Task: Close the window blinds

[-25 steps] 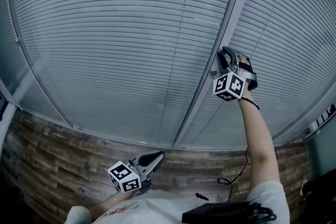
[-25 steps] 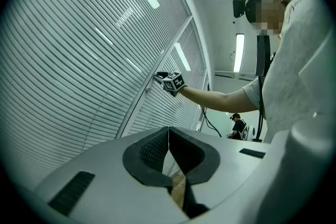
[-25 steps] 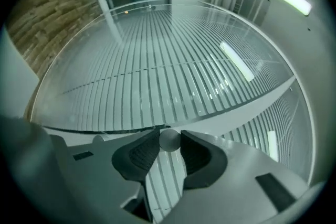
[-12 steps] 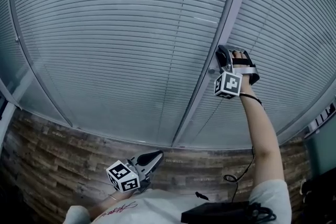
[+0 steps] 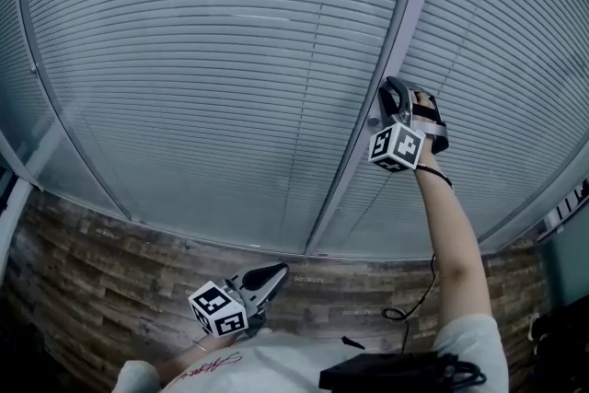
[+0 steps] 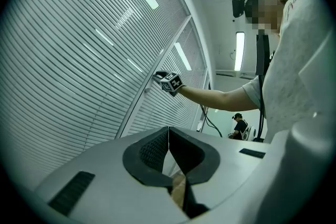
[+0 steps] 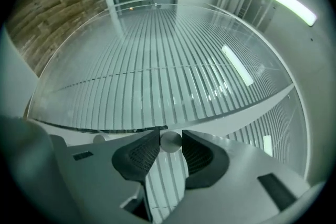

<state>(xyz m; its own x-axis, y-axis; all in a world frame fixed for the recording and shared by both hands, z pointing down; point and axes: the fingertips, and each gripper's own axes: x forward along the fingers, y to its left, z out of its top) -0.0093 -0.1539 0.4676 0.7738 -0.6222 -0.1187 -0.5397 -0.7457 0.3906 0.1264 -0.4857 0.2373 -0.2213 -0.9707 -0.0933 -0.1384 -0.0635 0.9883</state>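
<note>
While right hand-held gripper (image 7: 171, 132) pinches mullion knob (image 7: 171, 142), left hand-held gripper (image 6: 168, 131) pressed together, apart from blinds (image 5: 212, 60)

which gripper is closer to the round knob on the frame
Right. The right gripper has its fingers closed on the round knob; the left gripper sits low by the person's torso, well away.

Grey tongs (image 6: 169, 128), black ribbed pads (image 6: 151, 150), black-white marker cube (image 5: 218, 309), white T-shirt (image 6: 296, 76)
</note>
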